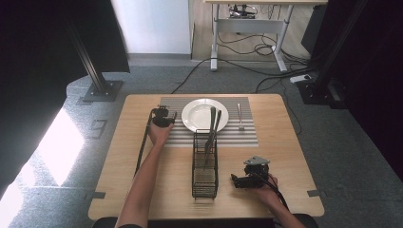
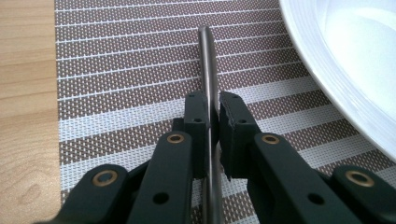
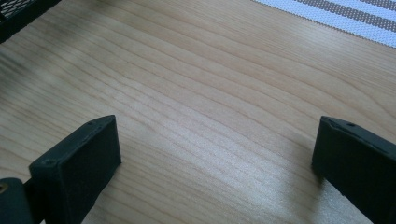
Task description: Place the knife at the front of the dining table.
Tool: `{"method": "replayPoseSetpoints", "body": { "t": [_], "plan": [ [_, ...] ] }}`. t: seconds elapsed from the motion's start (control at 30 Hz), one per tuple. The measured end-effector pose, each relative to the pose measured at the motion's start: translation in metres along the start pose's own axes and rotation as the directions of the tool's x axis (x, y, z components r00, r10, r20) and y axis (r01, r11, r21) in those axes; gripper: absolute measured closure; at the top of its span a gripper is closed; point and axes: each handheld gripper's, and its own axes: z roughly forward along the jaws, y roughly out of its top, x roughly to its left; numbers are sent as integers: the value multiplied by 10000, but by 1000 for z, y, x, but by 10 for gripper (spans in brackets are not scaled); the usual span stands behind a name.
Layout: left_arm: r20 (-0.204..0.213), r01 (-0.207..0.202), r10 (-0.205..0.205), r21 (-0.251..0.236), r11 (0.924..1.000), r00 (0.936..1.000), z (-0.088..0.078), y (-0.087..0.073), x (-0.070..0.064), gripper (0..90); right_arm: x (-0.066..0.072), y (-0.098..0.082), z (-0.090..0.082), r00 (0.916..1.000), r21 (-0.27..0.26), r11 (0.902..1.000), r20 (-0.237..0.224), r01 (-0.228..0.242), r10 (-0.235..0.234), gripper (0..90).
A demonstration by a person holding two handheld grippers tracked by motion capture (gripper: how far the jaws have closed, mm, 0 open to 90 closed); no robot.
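My left gripper (image 1: 164,116) (image 2: 213,105) is shut on a slim metal utensil (image 2: 208,70). Its handle end points away over the striped placemat (image 2: 126,70), just left of the white plate (image 1: 205,115) (image 2: 345,60). Which kind of utensil it is I cannot tell. My right gripper (image 1: 237,180) (image 3: 215,140) rests low over the bare wooden table (image 3: 196,93), open with nothing between its jaws. It sits just right of a black wire caddy (image 1: 205,164) holding two upright utensils (image 1: 212,127).
Another metal utensil (image 1: 240,116) lies on the placemat (image 1: 247,133) right of the plate. A corner of the caddy (image 3: 18,11) and the placemat's edge (image 3: 345,14) appear in the right gripper view. Desk legs and cables are on the floor beyond the table.
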Motion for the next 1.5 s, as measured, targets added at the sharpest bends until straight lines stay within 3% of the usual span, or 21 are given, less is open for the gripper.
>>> {"method": "replayPoseSetpoints", "body": {
  "t": [0.2, 0.4, 0.5, 0.57, 0.73, 0.97, 1.2, 1.43, 1.5],
  "plan": [
    [188, 5, -1, -232, 9997, 9998, -11, -2, 5, 792, 0, 0, 0, 10000, 0, 10000, -3, -2, 2, 9],
    [402, -332, 342, -260, 9991, 9986, -25, -8, 2, 767, 0, 0, 0, 10000, -11, 10000, 3, -28, 28, 11],
    [284, -562, 563, -56, 9984, 9980, -29, -17, 1, 742, 1, 0, 0, 10000, -1, 10000, 12, -10, 10, 10],
    [308, -496, 497, -29, 9988, 9983, -30, -22, 1, 727, 1, 0, -1, 10000, -1, 10000, 0, 10, -10, 11],
    [-122, -845, 846, 87, 9964, 9963, -34, -30, -2, 717, 1, 0, 0, 10000, -8, 10000, -43, 39, -39, 11],
    [-312, -1061, 1064, 113, 9943, 9938, -33, -37, 0, 786, 2, 0, 0, 9999, -16, 10000, -84, 85, -86, 11],
    [-354, -1001, 1005, 128, 9949, 9943, -27, -29, 1, 798, 2, 0, -1, 9999, -8, 10000, -96, 76, -76, 11],
    [-364, -590, 589, -9, 9983, 9976, -15, -15, 6, 800, 2, -1, -1, 9999, -13, 10000, -97, 68, -68, 11],
    [-238, -195, 192, -138, 9997, 9995, -12, -13, 11, 799, 2, 0, 0, 9999, -15, 10000, -98, 72, -72, 11]
  ]
}}
